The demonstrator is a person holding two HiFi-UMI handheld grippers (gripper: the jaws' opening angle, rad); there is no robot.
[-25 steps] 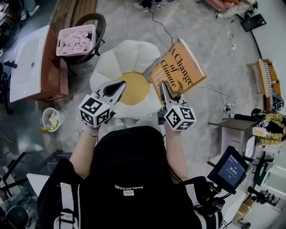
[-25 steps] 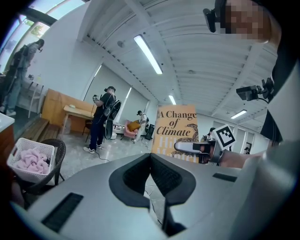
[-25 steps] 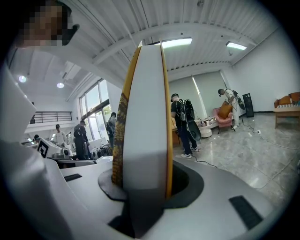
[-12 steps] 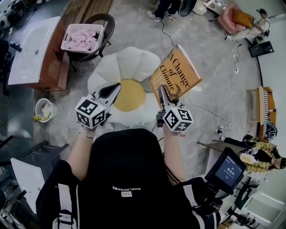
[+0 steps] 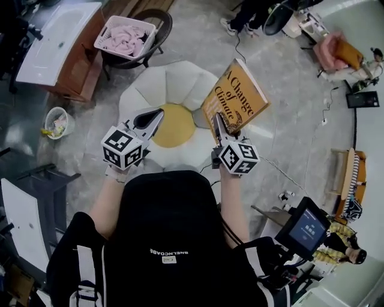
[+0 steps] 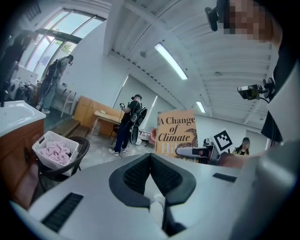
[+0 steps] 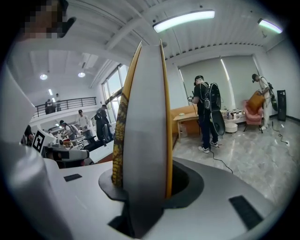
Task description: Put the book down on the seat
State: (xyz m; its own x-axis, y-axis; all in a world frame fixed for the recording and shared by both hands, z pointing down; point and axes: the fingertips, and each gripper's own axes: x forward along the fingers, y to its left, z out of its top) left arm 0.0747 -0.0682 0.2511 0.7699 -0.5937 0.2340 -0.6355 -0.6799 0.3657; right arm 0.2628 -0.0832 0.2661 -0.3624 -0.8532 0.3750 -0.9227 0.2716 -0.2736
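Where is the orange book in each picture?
Head view: orange book above and right of middle, tilted, lower edge in the right gripper.
Left gripper view: the book right of middle, cover facing us.
Right gripper view: the book dead centre, edge-on, clamped between the jaws.
Shared landmark: standing person in black in both gripper views; only legs at the head view's top.

Flower-shaped floor seat [image 5: 180, 78] dead ahead, on the floor. Book [image 5: 240, 96] above the seat's right edge, clamped at its near corner in the right gripper [image 5: 217, 118]. Left gripper [image 5: 157, 114] above the seat's near-left part. Behind-left of the seat: chair [image 5: 162, 19], with a laundry basket [image 5: 119, 51] on it. Sink cabinet [image 5: 54, 36] left of the chair. Waste bin [image 5: 54, 122] on the floor, left of the seat.
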